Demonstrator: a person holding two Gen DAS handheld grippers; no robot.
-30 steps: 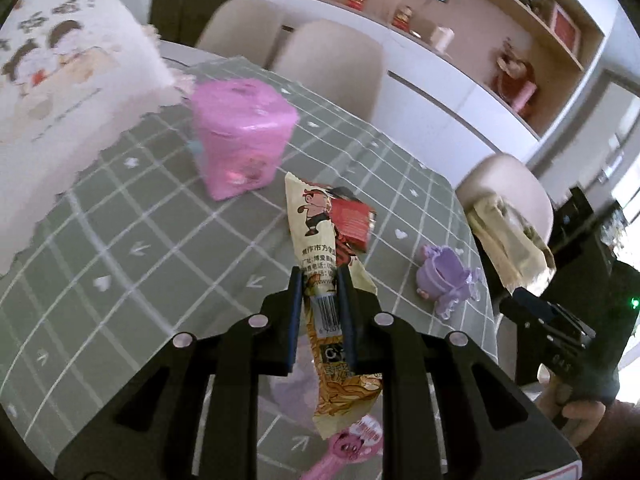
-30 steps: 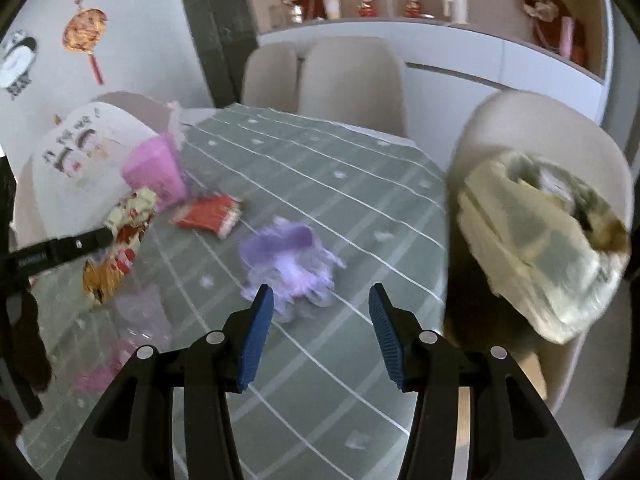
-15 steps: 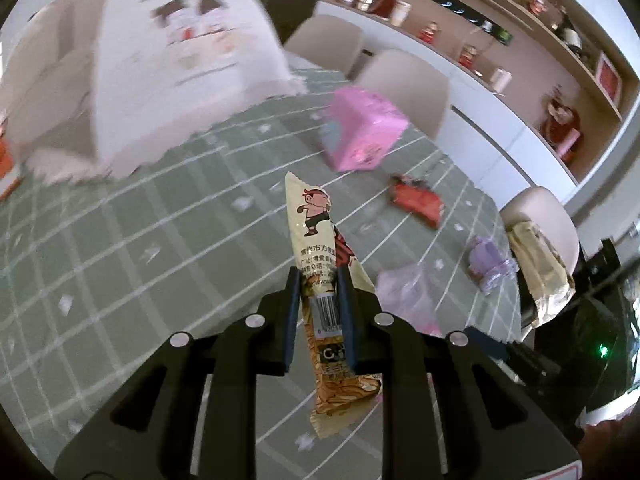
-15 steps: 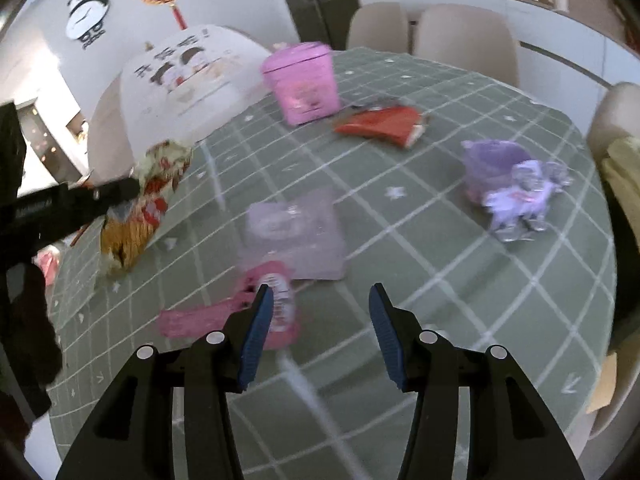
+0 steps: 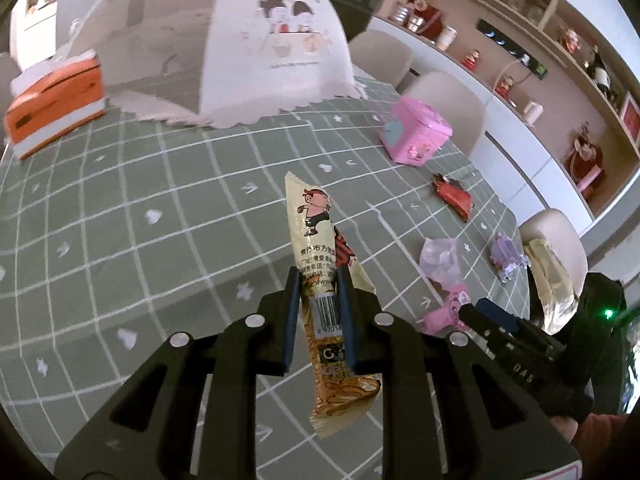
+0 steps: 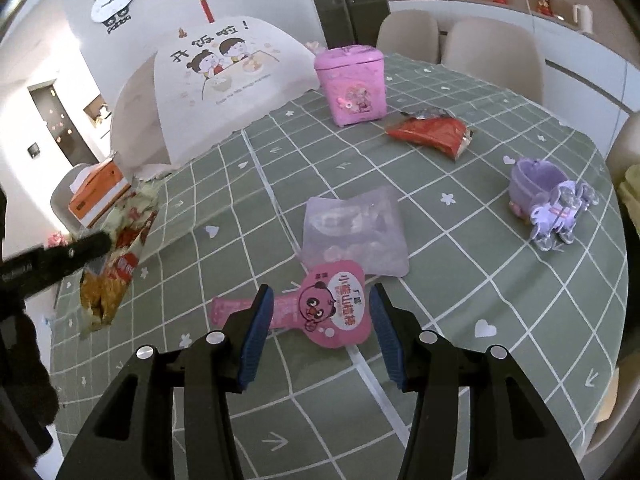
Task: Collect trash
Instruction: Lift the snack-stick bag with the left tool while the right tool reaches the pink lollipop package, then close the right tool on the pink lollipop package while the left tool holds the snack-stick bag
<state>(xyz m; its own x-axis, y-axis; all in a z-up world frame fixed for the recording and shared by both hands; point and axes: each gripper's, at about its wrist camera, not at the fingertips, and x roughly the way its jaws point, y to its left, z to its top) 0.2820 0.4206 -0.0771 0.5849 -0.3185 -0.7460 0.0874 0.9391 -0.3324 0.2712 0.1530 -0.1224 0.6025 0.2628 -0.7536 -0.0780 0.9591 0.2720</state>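
My left gripper (image 5: pixel 318 280) is shut on a long cream and orange snack wrapper (image 5: pixel 320 248), held above the green checked tablecloth (image 5: pixel 160 208). That wrapper (image 6: pixel 116 256) also shows at the left of the right wrist view. My right gripper (image 6: pixel 318 312) stands open just above a pink fan-shaped wrapper (image 6: pixel 320 308) lying flat on the cloth. Beyond it lie a clear plastic bag (image 6: pixel 354 232), a red wrapper (image 6: pixel 432 132) and a purple toy with its cup (image 6: pixel 548 200). A pink lidded bin (image 6: pixel 352 84) stands farther back.
A white domed food cover (image 6: pixel 224 80) stands at the back left, with an orange tissue box (image 5: pixel 56 96) beside it. Beige chairs (image 6: pixel 492 52) ring the table; one at the right holds a yellowish bag (image 5: pixel 554 280).
Both hands swung left across the table. The left one carried the snack wrapper away from the pink bin. The right gripper's view went from the purple toy to the pink fan-shaped wrapper.
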